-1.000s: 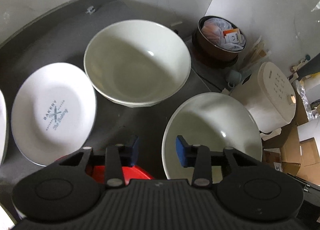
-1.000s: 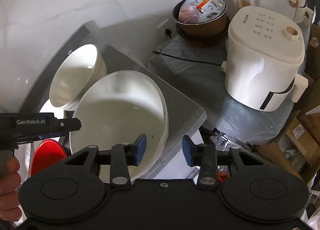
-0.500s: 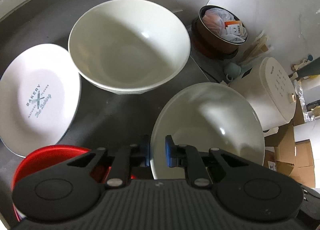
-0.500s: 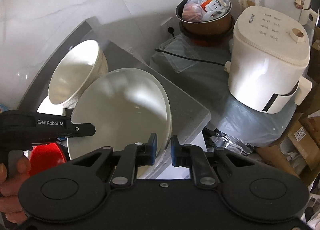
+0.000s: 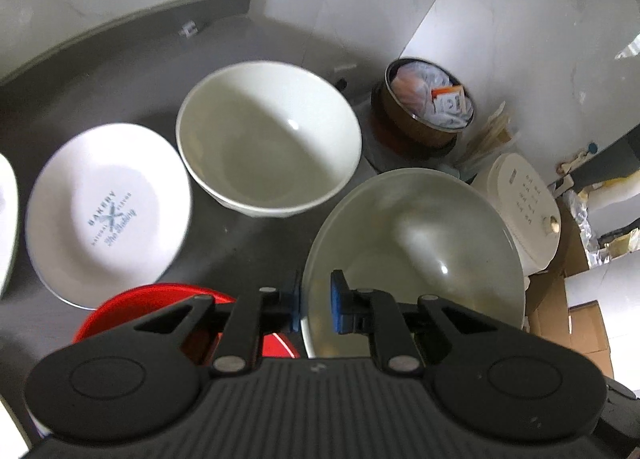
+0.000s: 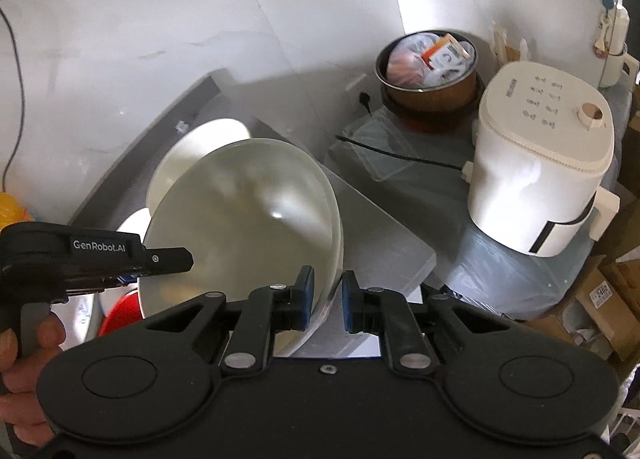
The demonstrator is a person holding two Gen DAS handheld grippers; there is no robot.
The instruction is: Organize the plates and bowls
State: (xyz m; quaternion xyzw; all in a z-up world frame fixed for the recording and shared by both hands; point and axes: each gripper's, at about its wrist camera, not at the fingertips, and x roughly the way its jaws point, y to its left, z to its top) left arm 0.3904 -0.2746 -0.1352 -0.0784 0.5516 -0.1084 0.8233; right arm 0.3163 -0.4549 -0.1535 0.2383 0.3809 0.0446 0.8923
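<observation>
From the left wrist view, a sliver of a white dish (image 5: 7,219) shows at the far left edge of the dark grey desk (image 5: 120,71). Beside it lies a flat white round plate printed with blue "BAKERY" lettering (image 5: 108,215), and nearer the camera a glossy red round plate (image 5: 132,311) is partly hidden behind the left tongs (image 5: 316,307). A deep white ceramic bowl (image 5: 269,137) stands upright behind these, just beside the printed plate.

The left tongs are drawn narrow on the near left rim of a wide, shallow pale-green bowl (image 5: 416,255) — one blue pad outside the rim, one inside. In the right wrist view the right tongs (image 6: 325,301) clamp the same bowl (image 6: 244,219) at its lower right rim, and it is tilted, raised above the desk's right end (image 6: 384,235); a hand (image 6: 24,363) grips the left tool's handle at the lower left.

Right of the desk, on a lower plastic-covered surface (image 6: 432,183), sits a brown metal pot stuffed with packets (image 6: 428,67) and a cream rounded cooker-like appliance (image 6: 540,171); cardboard boxes (image 5: 580,331) lie further right.
</observation>
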